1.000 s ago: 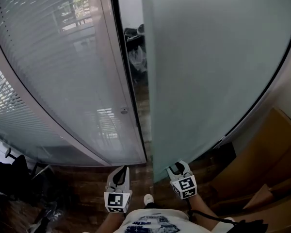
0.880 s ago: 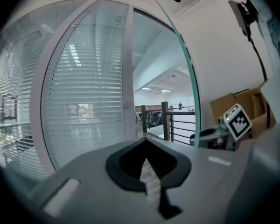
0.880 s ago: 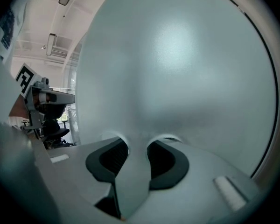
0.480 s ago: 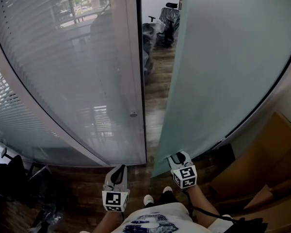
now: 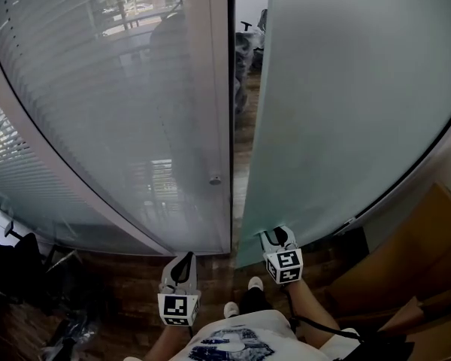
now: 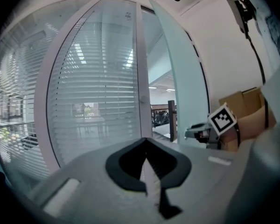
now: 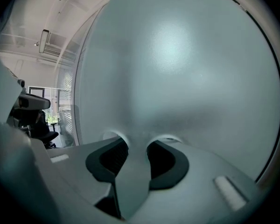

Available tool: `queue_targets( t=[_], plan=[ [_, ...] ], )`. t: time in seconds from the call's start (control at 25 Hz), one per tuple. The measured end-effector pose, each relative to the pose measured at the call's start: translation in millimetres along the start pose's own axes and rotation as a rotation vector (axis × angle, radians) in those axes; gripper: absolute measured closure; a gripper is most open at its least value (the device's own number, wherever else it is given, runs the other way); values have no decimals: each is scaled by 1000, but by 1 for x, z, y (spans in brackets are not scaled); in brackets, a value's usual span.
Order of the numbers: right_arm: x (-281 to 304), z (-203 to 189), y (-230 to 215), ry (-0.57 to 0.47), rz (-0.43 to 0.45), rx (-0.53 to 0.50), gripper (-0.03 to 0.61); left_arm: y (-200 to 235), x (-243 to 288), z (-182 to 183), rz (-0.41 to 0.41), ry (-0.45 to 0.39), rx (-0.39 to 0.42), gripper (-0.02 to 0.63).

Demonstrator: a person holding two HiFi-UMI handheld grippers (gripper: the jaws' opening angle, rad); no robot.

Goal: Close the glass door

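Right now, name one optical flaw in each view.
Head view: wide-angle lens bows the straight white-framed slatted glass partition into arcs. Left gripper view: black vignette at corners; the left hand-held gripper is close and soft. Right gripper view: glare patch on the frosted pale-green glass door.

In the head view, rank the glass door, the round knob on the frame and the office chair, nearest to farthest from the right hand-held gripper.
1. glass door: its edge sits in the right hand-held gripper.
2. round knob: on the frame, to the left.
3. office chair: beyond the gap, in the far room.
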State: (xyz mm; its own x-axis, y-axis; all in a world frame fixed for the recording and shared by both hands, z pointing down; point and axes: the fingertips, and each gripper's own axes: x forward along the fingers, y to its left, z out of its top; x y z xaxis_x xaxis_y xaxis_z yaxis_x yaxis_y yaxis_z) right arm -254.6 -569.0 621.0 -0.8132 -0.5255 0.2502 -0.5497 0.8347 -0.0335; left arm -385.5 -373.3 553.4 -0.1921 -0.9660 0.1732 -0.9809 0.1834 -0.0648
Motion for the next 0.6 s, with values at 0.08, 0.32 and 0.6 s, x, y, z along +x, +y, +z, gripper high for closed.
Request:
queue_targets(
  t=[0.08, 0.32, 0.6],
  plan=[
    [7, 3, -2, -7, -4, 0, 451, 4, 2, 0, 11, 4, 4, 614],
    [26, 7, -7, -12, -11, 0, 451, 10, 9, -3, 24, 20, 2, 614],
    [46, 12, -13, -12, -53, 3, 451, 15, 20, -1, 22, 28, 6, 614]
  ],
)
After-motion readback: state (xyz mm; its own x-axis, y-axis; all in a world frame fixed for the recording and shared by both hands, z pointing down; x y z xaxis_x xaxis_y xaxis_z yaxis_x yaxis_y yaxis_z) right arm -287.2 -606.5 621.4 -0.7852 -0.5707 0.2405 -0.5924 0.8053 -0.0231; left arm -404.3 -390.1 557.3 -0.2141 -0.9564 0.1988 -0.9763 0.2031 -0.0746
